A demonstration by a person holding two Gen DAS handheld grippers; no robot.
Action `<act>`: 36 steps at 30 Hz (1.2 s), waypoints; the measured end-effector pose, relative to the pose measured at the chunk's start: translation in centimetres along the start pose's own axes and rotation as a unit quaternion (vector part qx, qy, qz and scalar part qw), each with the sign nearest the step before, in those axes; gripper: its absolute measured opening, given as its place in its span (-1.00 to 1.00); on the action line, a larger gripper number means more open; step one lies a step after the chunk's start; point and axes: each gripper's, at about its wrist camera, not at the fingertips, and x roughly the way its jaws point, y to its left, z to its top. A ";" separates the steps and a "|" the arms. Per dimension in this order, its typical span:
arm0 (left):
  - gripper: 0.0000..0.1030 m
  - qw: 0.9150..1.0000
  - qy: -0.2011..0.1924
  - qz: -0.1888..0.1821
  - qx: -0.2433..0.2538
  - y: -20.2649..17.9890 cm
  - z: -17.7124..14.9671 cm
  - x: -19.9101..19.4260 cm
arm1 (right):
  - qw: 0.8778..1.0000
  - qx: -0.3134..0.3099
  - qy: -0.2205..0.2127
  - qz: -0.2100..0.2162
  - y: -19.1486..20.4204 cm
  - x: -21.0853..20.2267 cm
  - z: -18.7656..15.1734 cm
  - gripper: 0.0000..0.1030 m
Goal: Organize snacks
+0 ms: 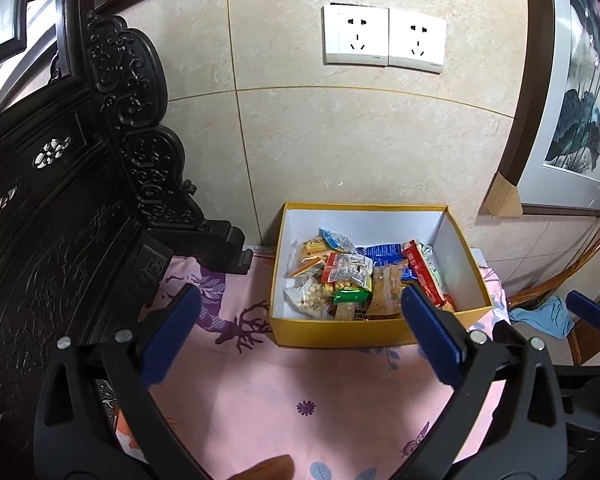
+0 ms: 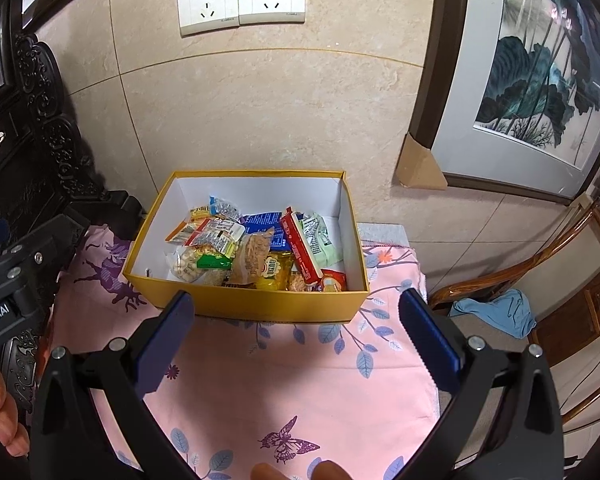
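Here both grippers hang empty, fingers spread wide: the left gripper [image 1: 300,312] and right gripper [image 2: 296,316] sit near the yellow box [image 2: 260,308], whose snack packets [image 2: 256,244] lie piled inside, on the pink cloth [image 2: 300,392].

A matt yellow cardboard box [image 2: 260,306] holds glossy plastic snack packets [image 2: 256,248]. It stands on soft pink printed cloth [image 2: 300,392]. The far wall [image 2: 260,112] is smooth polished tile; dark carved wood [image 1: 60,240] stands left.

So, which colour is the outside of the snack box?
Yellow box, white inside; clearest in the right wrist view.
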 end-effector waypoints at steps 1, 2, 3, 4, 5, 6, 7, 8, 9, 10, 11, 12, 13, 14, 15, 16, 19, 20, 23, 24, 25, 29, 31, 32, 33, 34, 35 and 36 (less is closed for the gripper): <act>0.96 1.000 0.000 0.001 0.000 0.0 0.0 0.0 | 1.000 0.000 0.000 0.000 0.0 0.0 0.0 0.97; 0.96 1.000 0.001 0.003 0.000 0.0 0.0 0.0 | 1.000 -0.001 0.000 0.000 0.0 0.0 0.0 0.97; 0.96 1.000 0.002 0.004 0.000 -0.1 0.0 0.1 | 1.000 -0.001 0.000 0.000 0.1 0.0 0.0 0.97; 0.96 1.000 0.003 0.005 0.001 -0.1 0.0 0.2 | 1.000 -0.002 0.000 -0.001 0.0 0.0 0.0 0.97; 0.96 1.000 0.004 0.005 0.001 -0.1 0.0 0.2 | 1.000 -0.001 0.000 0.000 0.1 0.0 0.0 0.97; 0.96 1.000 0.004 0.005 0.000 0.0 0.0 0.2 | 1.000 -0.001 0.000 0.001 0.1 0.0 0.0 0.97; 0.96 1.000 0.003 0.005 0.000 0.0 0.0 0.2 | 1.000 0.000 0.000 0.001 0.1 -0.1 0.0 0.97; 0.96 1.000 0.004 0.004 -0.001 0.0 0.0 0.3 | 1.000 -0.001 0.000 0.001 0.0 0.0 0.0 0.97; 0.96 1.000 0.004 0.003 -0.001 0.0 0.0 0.3 | 1.000 -0.001 0.000 0.001 0.1 0.0 0.0 0.97; 0.96 1.000 0.003 0.003 0.000 0.0 0.0 0.3 | 1.000 -0.002 0.001 0.001 0.1 0.0 0.0 0.97; 0.96 1.000 0.003 0.004 0.001 0.0 0.0 0.3 | 1.000 -0.002 0.000 0.001 0.1 0.0 -0.1 0.97; 0.96 1.000 0.003 0.005 0.002 0.0 -0.1 0.3 | 1.000 -0.001 0.001 0.001 0.1 0.0 -0.1 0.97; 0.96 1.000 0.003 0.006 0.003 0.0 -0.1 0.3 | 1.000 -0.001 0.001 0.001 0.1 0.0 -0.1 0.97; 0.96 1.000 0.003 0.006 0.004 0.1 -0.1 0.3 | 1.000 0.000 0.002 0.002 0.1 0.0 -0.1 0.97; 0.96 1.000 0.003 0.006 0.004 0.1 -0.1 0.3 | 1.000 0.000 0.002 0.003 0.2 0.0 -0.1 0.97; 0.96 1.000 0.003 0.006 0.003 0.0 -0.1 0.3 | 1.000 0.000 0.001 0.002 0.2 -0.1 -0.1 0.97; 0.96 1.000 0.003 0.007 0.003 0.1 -0.1 0.3 | 1.000 0.000 0.001 0.002 0.2 -0.1 -0.1 0.97; 0.96 1.000 0.003 0.007 0.003 0.1 -0.1 0.3 | 1.000 0.000 0.001 0.002 0.3 -0.1 -0.1 0.97; 0.96 1.000 0.002 0.008 0.004 0.0 -0.1 0.2 | 1.000 0.001 0.000 0.003 0.3 -0.2 -0.1 0.97; 0.96 1.000 0.002 0.007 0.003 0.0 -0.1 0.2 | 1.000 0.002 0.000 0.003 0.3 -0.2 -0.1 0.97; 0.96 1.000 0.002 0.006 0.003 0.0 -0.1 0.2 | 1.000 0.002 0.000 0.003 0.2 -0.2 -0.1 0.97; 0.96 1.000 0.001 0.005 0.003 0.1 0.0 0.2 | 1.000 0.001 -0.001 0.004 0.3 -0.2 -0.1 0.97; 0.96 1.000 0.002 0.005 0.003 0.1 0.0 0.1 | 1.000 0.000 -0.001 0.003 0.3 -0.1 -0.1 0.97; 0.96 1.000 0.002 0.005 0.003 0.1 0.0 0.1 | 1.000 0.000 0.000 0.003 0.3 -0.1 -0.1 0.97; 0.96 1.000 0.002 0.005 0.002 0.1 0.0 0.1 | 1.000 0.001 0.000 0.003 0.4 -0.2 -0.1 0.97; 0.96 1.000 0.001 0.004 0.002 0.1 0.0 0.1 | 1.000 0.002 0.000 0.004 0.3 -0.2 -0.1 0.97; 0.96 1.000 0.002 0.005 0.002 0.1 0.0 0.2 | 1.000 0.002 0.000 0.004 0.3 -0.2 -0.1 0.97; 0.96 1.000 0.002 0.006 0.001 0.1 0.0 0.1 | 1.000 0.002 0.000 0.004 0.3 -0.2 -0.1 0.97</act>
